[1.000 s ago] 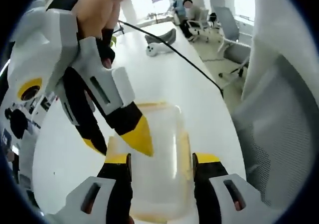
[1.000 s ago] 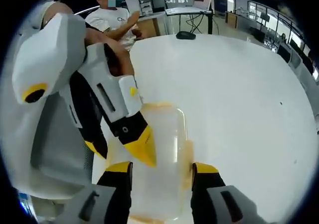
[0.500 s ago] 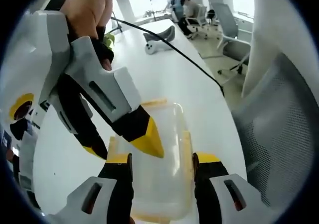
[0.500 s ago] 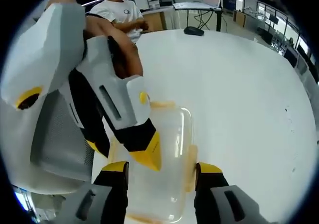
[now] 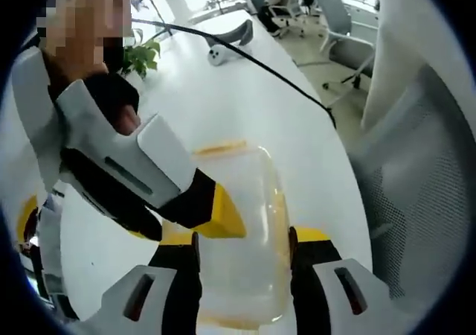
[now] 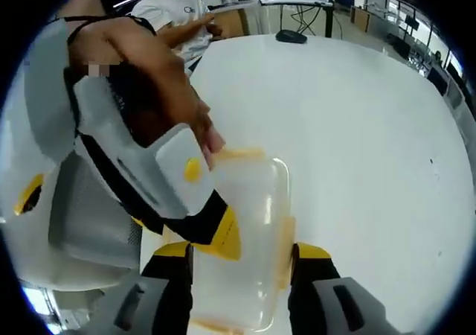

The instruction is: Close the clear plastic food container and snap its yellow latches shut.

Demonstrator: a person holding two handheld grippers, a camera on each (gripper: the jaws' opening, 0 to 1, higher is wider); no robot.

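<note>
The clear plastic container [image 5: 249,223] lies on the white table [image 5: 245,104] with its lid on; a yellow latch [image 5: 219,149] shows at its far end and another along its right side. My left gripper [image 5: 242,238] hangs open just above it, one yellow-tipped jaw on each side. The right gripper [image 5: 190,223] reaches in from the left, open, one yellow fingertip [image 5: 223,212] over the lid. In the right gripper view the container [image 6: 253,223] sits between the jaws of my open right gripper [image 6: 242,251]. There the left gripper's fingertip [image 6: 223,234] lies over the container's left edge.
A grey mesh office chair [image 5: 416,186] stands close by the table's edge. A black cable [image 5: 282,82] runs across the table towards a white and grey device [image 5: 227,48]. A person [image 6: 175,15] sits at the far side, near a dark object [image 6: 290,36].
Both grippers have dropped closer to the container and tilted flatter, so each other gripper's body now lies lower across the view. The container has stayed in place.
</note>
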